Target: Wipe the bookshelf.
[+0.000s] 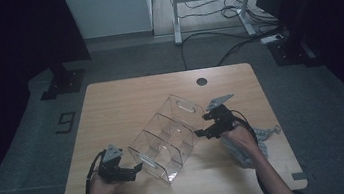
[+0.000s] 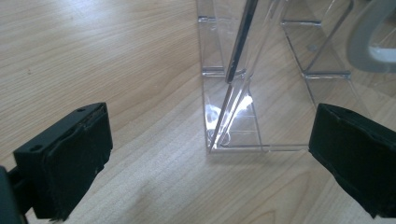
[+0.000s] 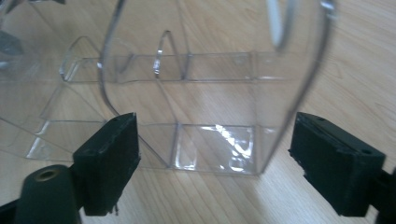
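Light wooden table [image 1: 110, 105] bears clear acrylic compartmented organizer with handle slots [image 1: 168, 138], mid-table, between grippers. Organizer likely light, rigid, slick, crack-prone; best hold looks like thin end wall or handle slot. Left gripper [image 1: 138, 168] and right gripper [image 1: 198, 134]: jaws apart, gripping nothing.

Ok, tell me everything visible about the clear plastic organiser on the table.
The clear plastic divided organiser looks like glossy, see-through acrylic. Inner walls split it into several compartments, all of which look empty, and an end wall has a slot-shaped handle cutout. It sits diagonally near the middle of the light wooden table. The left tongs and right tongs flank its ends, open, apparently not gripping it.
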